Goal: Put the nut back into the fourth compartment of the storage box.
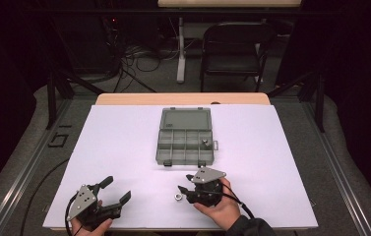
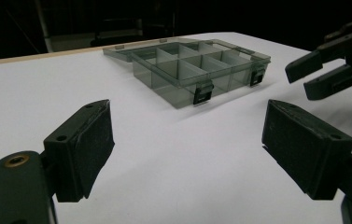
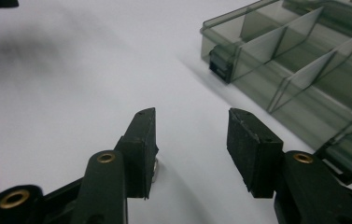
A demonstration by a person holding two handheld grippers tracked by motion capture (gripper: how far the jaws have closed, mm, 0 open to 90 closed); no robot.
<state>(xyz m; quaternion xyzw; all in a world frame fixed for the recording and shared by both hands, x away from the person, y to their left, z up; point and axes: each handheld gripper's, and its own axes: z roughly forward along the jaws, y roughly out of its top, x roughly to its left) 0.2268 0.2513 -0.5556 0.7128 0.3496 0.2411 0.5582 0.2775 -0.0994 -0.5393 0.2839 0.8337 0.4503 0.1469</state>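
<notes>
There is one small metal nut [image 1: 177,196] lying on the white desk [image 1: 124,147], near the front edge. The right gripper [image 1: 185,189] is low over the desk, and the nut sits just beside its tips. In the right gripper view, a bit of the shiny nut [image 3: 155,169] peeks out beside one pad, and the two jaws stand partly apart with nothing squeezed between them. The left gripper [image 1: 119,191] is well away from the nut, at the front left of the desk, and its two jaws are wide apart with nothing in them. One grey plastic box [image 1: 185,147] with its lid open sits in the middle of the desk. It has many little compartments. One small metal piece [image 1: 205,143] lies in a compartment on the right side of the box.
</notes>
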